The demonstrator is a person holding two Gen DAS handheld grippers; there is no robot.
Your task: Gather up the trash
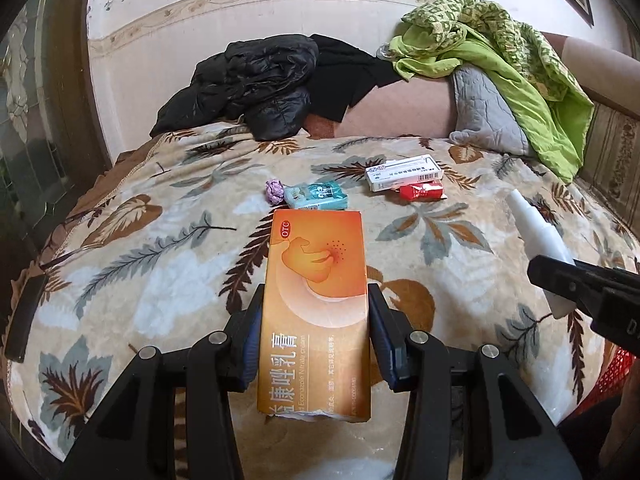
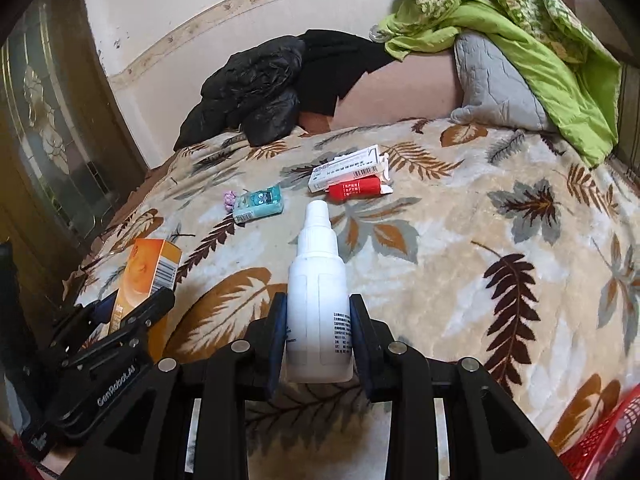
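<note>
Above bed (image 1: 140,240), your left claw (image 1: 316,332) clamps orange box (image 1: 316,300), right claw (image 2: 318,332) clamps white bottle (image 2: 318,300), both lifted clear, likely bound for red basket (image 2: 604,428) beside bed. Behind box, more trash lies on bed: teal pack (image 1: 316,196), white carton (image 1: 404,172).

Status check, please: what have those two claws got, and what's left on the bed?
Left gripper clamps orange box. Right gripper clamps white bottle. Teal pack, white carton, red packet remain.

A leaf-patterned blanket (image 1: 160,264) covers the bed beside a bordered white wall (image 1: 168,28).
</note>
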